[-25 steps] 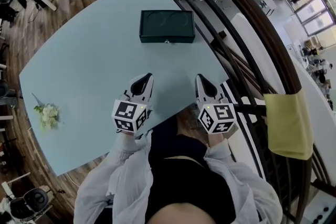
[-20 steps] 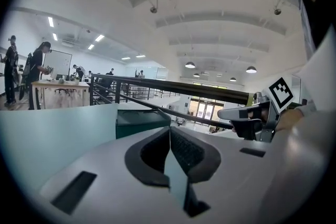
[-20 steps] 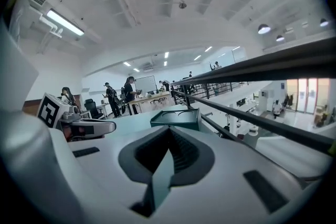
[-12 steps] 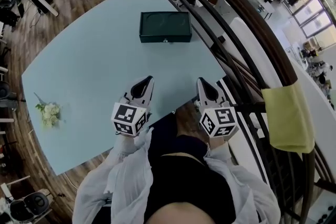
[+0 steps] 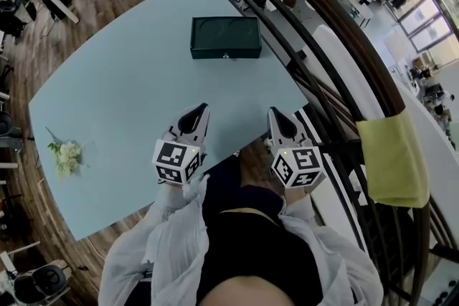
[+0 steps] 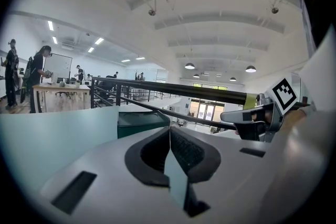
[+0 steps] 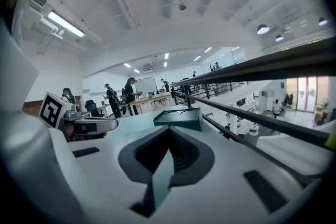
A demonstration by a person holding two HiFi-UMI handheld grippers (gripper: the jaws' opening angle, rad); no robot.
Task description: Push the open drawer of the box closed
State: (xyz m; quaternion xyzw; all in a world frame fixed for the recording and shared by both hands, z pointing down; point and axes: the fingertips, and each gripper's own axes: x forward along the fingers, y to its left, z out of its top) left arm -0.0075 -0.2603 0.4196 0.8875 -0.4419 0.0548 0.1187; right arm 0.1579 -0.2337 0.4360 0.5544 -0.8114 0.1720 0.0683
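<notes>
A dark green box (image 5: pixel 226 37) lies on the pale blue table (image 5: pixel 122 89), toward its far side. Its front face carries a small knob and looks flush, with no drawer sticking out. My left gripper (image 5: pixel 200 109) and right gripper (image 5: pixel 274 112) hover side by side over the table's near edge, well short of the box. Both point at it. In the left gripper view the gripper (image 6: pixel 169 128) has its jaws pressed together with nothing between them, and the box (image 6: pixel 139 123) lies ahead. The right gripper (image 7: pixel 170 131) is likewise shut, with the box (image 7: pixel 178 118) beyond its tips.
A dark railing (image 5: pixel 337 75) runs along the table's right side, with a yellow cloth (image 5: pixel 391 165) draped over it. A small white flower sprig (image 5: pixel 66 154) lies near the table's left edge. People stand at desks (image 6: pixel 52 93) in the distance.
The head view has shifted slightly. The box and both grippers keep their places.
</notes>
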